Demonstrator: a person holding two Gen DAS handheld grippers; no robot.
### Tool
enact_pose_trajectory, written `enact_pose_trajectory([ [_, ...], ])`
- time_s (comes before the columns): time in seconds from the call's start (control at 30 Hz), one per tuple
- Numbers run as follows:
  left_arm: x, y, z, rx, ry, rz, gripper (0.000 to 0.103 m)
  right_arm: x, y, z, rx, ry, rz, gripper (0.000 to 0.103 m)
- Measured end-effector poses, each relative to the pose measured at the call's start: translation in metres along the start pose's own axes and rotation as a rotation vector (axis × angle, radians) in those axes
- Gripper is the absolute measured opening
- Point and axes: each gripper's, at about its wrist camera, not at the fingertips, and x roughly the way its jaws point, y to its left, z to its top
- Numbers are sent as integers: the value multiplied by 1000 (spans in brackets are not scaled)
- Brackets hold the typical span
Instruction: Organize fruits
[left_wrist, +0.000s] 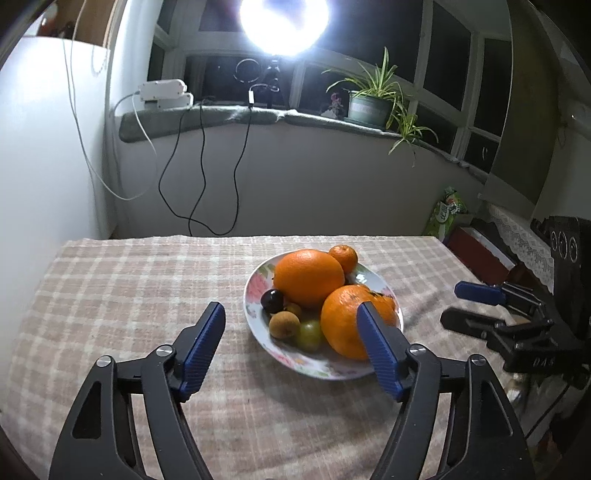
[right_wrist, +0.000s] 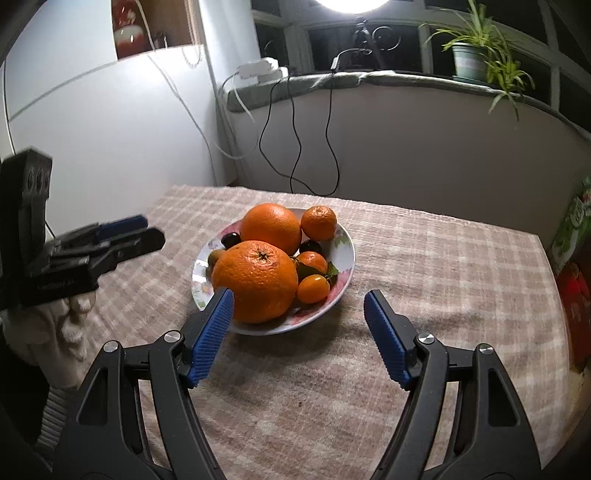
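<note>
Now both tongs hover wide apart with nothing between their blue pads. The left tongs (left_wrist: 290, 314) sit low in the left wrist view, their right pad crossing in front of the near orange (left_wrist: 341, 321). The floral plate (left_wrist: 255, 284), centre of frame on the checked cloth of the surface (left_wrist: 129, 288), carries the fruits: two big oranges, a mandarin (left_wrist: 343, 257), a dark plum (left_wrist: 272, 300). In the right wrist view the right tongs (right_wrist: 299, 299) gape just below the plate, a kumquat (right_wrist: 313, 289) at its near rim.
</note>
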Motion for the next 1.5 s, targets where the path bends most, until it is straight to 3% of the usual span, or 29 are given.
enact_pose_trajectory([
  [0.2, -24, -15, -12, 25, -28, 30, 79, -26, 7, -8, 10, -48, -8, 76],
  [0.27, -32, -19, -16, 21, -43, 45, 82, -34, 11, -11, -4, -60, -31, 96],
  [0.33, -37, -21, -19, 16, -55, 59, 83, -44, 17, -15, -18, -81, -67, 103],
  [0.57, -43, -27, -30, 16, -58, 130, 86, -60, 36, -30, -58, -103, -148, 103],
  [1.5, -61, -31, -41, -2, -83, 154, 86, -69, 41, -43, 20, -102, -92, 103],
])
